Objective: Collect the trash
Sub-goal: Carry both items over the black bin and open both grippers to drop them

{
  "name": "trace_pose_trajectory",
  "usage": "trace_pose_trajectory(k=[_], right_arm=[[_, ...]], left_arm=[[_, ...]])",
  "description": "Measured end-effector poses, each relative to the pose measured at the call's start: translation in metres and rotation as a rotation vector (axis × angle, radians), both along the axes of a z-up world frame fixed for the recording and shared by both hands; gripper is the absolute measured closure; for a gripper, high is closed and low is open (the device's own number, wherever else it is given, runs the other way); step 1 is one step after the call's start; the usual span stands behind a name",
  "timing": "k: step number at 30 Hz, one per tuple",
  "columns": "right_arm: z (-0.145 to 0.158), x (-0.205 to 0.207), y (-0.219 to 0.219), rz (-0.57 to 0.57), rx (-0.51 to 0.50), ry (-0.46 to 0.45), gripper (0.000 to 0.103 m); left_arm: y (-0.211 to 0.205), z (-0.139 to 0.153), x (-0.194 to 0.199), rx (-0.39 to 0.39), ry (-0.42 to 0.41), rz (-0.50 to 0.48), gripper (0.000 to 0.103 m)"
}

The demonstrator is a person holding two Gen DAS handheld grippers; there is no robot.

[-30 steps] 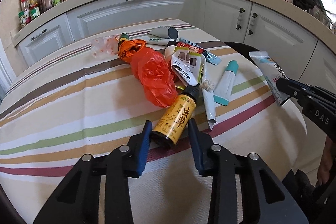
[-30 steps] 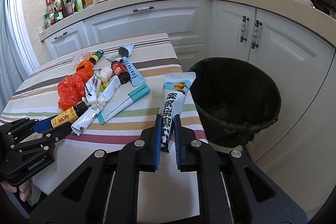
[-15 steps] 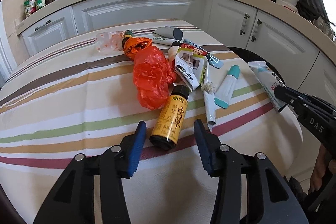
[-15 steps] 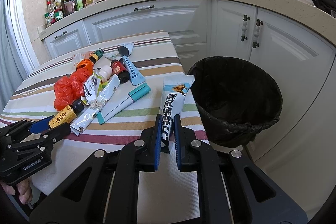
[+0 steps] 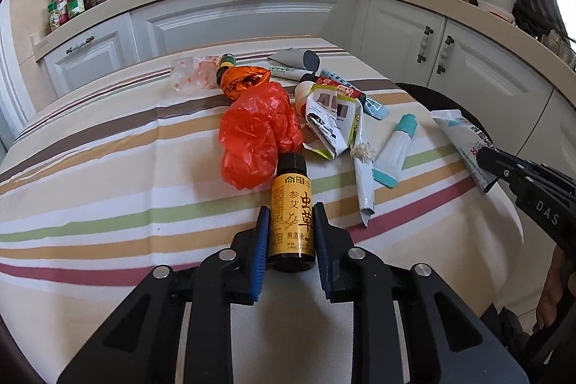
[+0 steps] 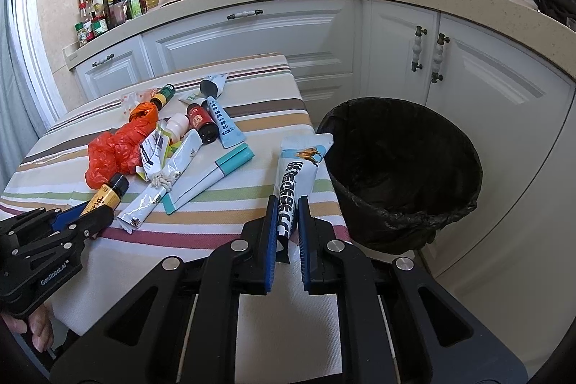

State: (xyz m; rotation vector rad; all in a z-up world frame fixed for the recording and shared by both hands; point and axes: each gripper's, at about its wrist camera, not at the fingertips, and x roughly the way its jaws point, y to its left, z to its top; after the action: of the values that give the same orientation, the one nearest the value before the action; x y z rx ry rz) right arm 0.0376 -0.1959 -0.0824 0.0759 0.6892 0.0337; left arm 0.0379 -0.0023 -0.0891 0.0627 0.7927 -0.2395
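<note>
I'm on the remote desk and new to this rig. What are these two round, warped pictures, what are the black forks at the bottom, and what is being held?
There is no robot arm: a person carries one hand-held gripper in each hand, each with a fisheye camera looking along its jaws, so the black forks are the grippers themselves.

The left wrist view shows the left gripper. Its jaws are closing around a small yellow-label bottle lying on the striped tablecloth.

The right wrist view shows the right gripper shut on a white and blue tube, beside a black-lined trash bin.

On the cloth lie an orange plastic bag, crumpled packaging, a teal-capped tube, a red-label bottle and other tubes.
</note>
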Motion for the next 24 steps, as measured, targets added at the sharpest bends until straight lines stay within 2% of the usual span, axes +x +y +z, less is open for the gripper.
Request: trace_pose_trajectory(k=[4, 12, 24], right_arm=[[0.003, 0.000, -0.003, 0.001, -0.002, -0.007, 0.093], [0.016, -0.005, -0.013, -0.017, -0.015, -0.047, 0.093], [0.040, 0.014, -0.073, -0.134, -0.075, -0.131, 0.093]], left_arm=[[0.002, 0.004, -0.006, -0.012, -0.006, 0.011, 0.078], [-0.006, 0.029, -0.017, -0.027, -0.074, -0.003, 0.078], [-0.071, 0.061, 0.023, -0.075, -0.161, -0.092, 0.078]])
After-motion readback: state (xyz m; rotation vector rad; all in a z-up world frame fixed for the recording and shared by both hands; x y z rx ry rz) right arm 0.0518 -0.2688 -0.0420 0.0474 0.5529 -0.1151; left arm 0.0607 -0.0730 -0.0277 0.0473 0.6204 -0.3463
